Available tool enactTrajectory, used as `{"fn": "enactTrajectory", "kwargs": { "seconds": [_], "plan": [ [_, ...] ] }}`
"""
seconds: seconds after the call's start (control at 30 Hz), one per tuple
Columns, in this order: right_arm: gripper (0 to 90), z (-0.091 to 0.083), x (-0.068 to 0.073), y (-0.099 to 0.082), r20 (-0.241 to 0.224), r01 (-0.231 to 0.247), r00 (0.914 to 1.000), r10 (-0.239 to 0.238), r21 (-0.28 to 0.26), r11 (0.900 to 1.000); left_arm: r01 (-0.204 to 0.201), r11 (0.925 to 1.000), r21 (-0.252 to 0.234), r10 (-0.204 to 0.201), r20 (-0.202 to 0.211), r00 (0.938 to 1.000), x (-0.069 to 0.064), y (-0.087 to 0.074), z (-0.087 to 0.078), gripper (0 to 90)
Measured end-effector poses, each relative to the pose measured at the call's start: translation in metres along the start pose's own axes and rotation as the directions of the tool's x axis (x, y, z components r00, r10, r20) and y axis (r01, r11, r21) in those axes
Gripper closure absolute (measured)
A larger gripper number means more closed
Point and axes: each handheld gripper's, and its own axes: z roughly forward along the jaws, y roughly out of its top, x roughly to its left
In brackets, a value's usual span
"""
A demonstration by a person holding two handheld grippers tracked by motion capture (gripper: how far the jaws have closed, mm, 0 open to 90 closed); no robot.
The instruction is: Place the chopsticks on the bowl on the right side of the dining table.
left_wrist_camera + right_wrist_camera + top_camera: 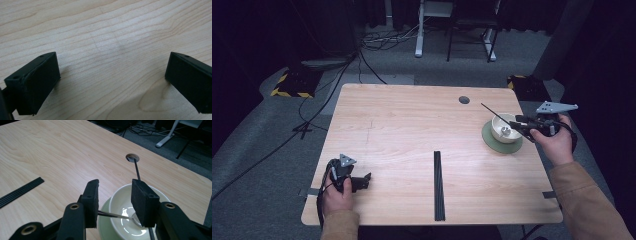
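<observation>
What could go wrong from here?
The right tool hangs open just over the bowl, with the black stick leaning out of it right by one jaw. A nudge could flip the stick out. The bowl sits on a saucer near the table edge and might slide.

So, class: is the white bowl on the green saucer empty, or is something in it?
Not empty. The white bowl on the green saucer holds a metal spoon, and a thin black stick leans out over its rim.
</observation>
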Motion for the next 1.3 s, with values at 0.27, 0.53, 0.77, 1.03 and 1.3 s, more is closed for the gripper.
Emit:
{"fn": "enactTrajectory", "kwargs": {
  "seconds": [0.27,0.53,0.77,1.03,1.3],
  "plan": [
    [57.1,-0.019,0.045,0.015,-0.042,0.062,0.9971,-0.063,-0.021,0.9979,0.0,1.0,0.0,0.0,0.0,1.0,0.0,0.0,0.0,0.0],
    [55.5,-0.016,0.093,0.025,-0.112,0.145,0.9832,-0.144,-0.003,0.9894,0.0,1.0,0.0,0.0,0.0,1.0,0.0,0.0,0.0,0.0],
    [53.9,0.0,0.128,0.028,-0.183,0.152,0.9717,-0.149,0.002,0.9884,0.0,1.0,-0.001,0.0,0.0,1.0,0.0,0.0,0.0,0.0],
    [52.7,0.016,0.149,0.024,-0.221,0.145,0.965,-0.141,0.003,0.9895,0.0,1.0,-0.001,0.0,0.0,1.0,0.0,0.0,0.0,0.0],
    [51.2,0.042,0.166,0.015,-0.262,0.122,0.9586,-0.112,0.025,0.9922,0.0,1.0,-0.001,0.0,0.0,1.0,0.0,0.0,0.0,0.0]
  ]
}}
